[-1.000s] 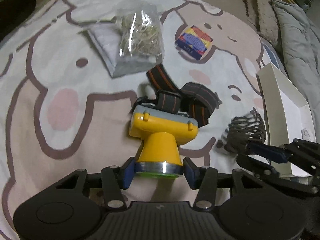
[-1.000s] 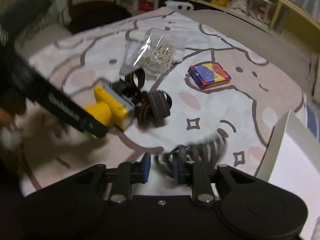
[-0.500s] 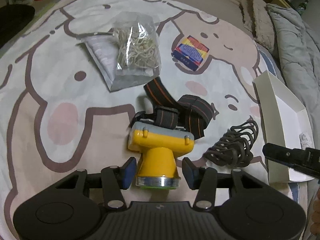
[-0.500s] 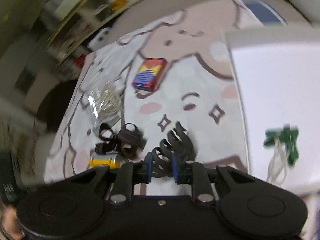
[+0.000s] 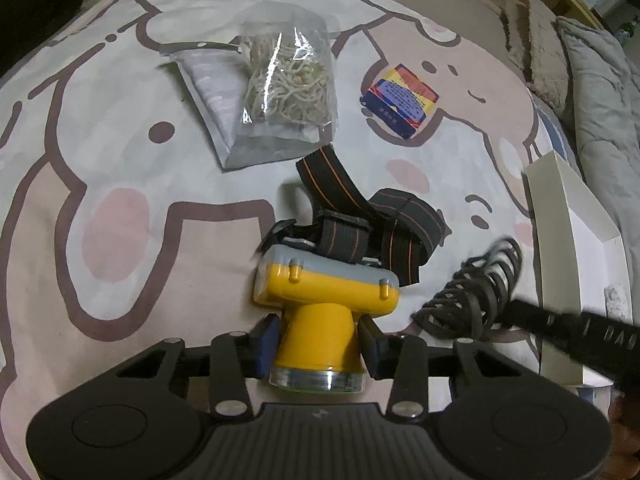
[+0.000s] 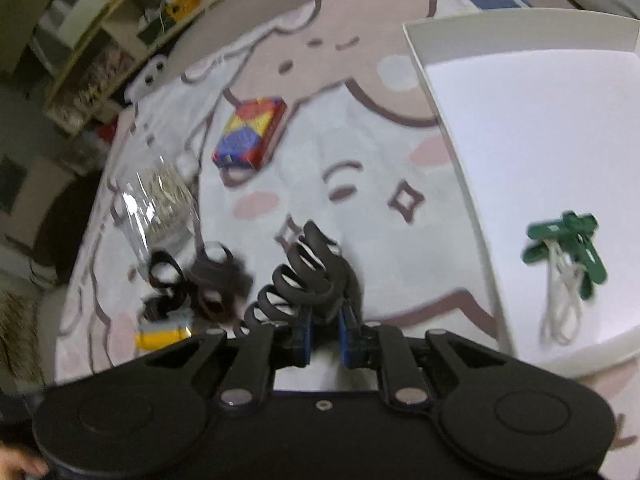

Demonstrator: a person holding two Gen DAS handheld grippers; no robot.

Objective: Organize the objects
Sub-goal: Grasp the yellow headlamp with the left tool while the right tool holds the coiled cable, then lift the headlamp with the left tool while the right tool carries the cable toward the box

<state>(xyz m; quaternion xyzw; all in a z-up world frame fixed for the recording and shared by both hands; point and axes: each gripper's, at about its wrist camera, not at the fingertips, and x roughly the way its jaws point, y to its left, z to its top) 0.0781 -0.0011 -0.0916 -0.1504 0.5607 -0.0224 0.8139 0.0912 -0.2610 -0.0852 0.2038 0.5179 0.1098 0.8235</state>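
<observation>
My left gripper [image 5: 318, 340] is shut on the neck of a yellow headlamp [image 5: 324, 300], which lies on the bedspread with its black striped strap [image 5: 376, 220] behind it. My right gripper [image 6: 324, 332] is shut on a dark coiled hair clip [image 6: 312, 276] and holds it above the bedspread, left of the white box [image 6: 452, 152]. The clip also shows in the left wrist view [image 5: 472, 296], held beside the box [image 5: 560, 264]. A green clip with white string [image 6: 568, 248] lies inside the box.
A clear bag of pale strands [image 5: 288, 76] lies on a grey pouch [image 5: 212, 92] at the far side. A red, blue and yellow card pack [image 5: 400, 100] lies right of it. A grey duvet [image 5: 600, 92] is bunched at the right. Shelves [image 6: 132, 40] stand beyond the bed.
My right gripper closed on the hair clip, lifted it off the bedspread and swung toward the white box. My left gripper stayed on the headlamp and drew it slightly back.
</observation>
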